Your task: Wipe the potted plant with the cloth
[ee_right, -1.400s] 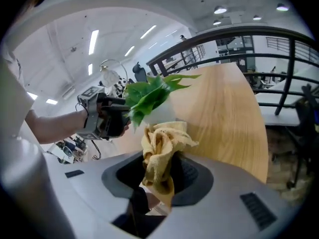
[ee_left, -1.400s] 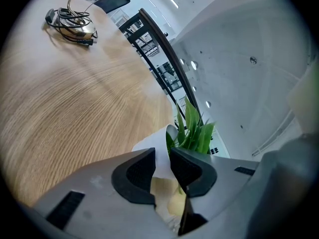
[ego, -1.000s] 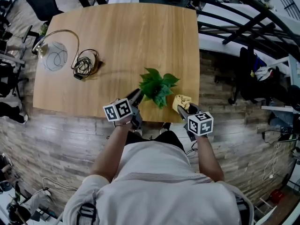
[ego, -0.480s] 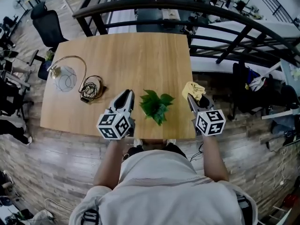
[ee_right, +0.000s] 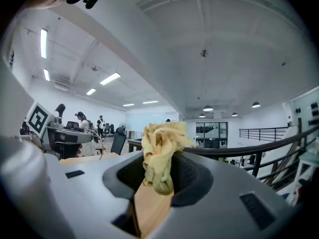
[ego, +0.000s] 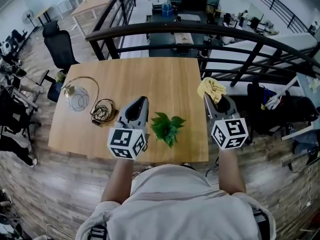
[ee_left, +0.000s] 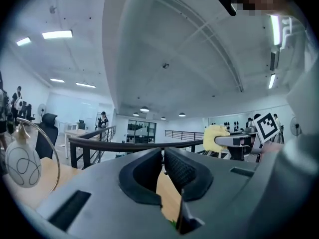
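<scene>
The small green potted plant (ego: 166, 127) stands near the front edge of the wooden table (ego: 150, 79). My left gripper (ego: 143, 101) is held up to the left of the plant, apart from it. Its jaws are shut with nothing between them (ee_left: 163, 152). My right gripper (ego: 213, 98) is raised to the right of the plant, over the table's right edge. It is shut on a crumpled yellow cloth (ego: 211, 88), which sticks up between the jaws (ee_right: 159, 153). The cloth (ee_left: 215, 136) also shows in the left gripper view.
A desk lamp with a curved arm (ego: 75, 95) and a bundle of cables (ego: 102, 111) lie on the table's left side. A black railing (ego: 200, 31) runs behind and to the right of the table. Office chairs (ego: 60, 46) stand at the left.
Both grippers have risen and drawn apart from the plant, the cloth still in the right one. The head view has tilted up, showing more of the room.
</scene>
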`<state>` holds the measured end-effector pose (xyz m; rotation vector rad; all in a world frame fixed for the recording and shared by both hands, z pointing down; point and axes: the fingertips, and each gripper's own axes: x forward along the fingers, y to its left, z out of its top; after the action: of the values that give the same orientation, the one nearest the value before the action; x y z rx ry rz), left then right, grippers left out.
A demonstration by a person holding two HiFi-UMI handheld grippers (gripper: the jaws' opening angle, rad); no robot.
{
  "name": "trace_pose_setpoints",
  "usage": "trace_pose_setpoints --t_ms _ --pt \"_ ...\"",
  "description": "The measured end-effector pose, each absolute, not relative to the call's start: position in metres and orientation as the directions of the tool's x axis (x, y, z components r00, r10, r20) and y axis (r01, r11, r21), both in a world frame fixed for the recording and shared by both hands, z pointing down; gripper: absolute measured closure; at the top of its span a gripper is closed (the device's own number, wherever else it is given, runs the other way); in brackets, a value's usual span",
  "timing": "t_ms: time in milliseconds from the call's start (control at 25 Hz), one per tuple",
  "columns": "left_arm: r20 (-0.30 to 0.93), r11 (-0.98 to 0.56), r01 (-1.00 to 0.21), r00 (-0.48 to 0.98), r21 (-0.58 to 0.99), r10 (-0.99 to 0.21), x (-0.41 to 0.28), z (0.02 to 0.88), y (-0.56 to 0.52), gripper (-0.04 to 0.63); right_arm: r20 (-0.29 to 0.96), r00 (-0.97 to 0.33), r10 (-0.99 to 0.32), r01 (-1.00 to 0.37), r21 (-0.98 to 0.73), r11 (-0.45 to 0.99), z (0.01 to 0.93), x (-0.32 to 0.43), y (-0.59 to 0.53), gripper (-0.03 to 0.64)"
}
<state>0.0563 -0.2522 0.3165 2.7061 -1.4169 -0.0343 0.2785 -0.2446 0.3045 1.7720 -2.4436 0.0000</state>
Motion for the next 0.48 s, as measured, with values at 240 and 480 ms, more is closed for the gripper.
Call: trace_pose_setpoints --t_ms 240,480 --pt "0.014 -0.548 -0.832 0.551 0.083 -0.835 0.0570 0.3154 -0.2525 0.566 0.086 -0.312 -0.946 -0.944 0.087 0.319 0.2980 0.2809 -0.2450 0.436" --pt "0.013 -0.550 -0.830 0.553 0.090 -0.833 0.0617 0.3160 -0.2514 0.566 0.096 -0.326 -0.940 -0.938 0.095 0.335 0.2992 0.2804 -0.2454 0.436"
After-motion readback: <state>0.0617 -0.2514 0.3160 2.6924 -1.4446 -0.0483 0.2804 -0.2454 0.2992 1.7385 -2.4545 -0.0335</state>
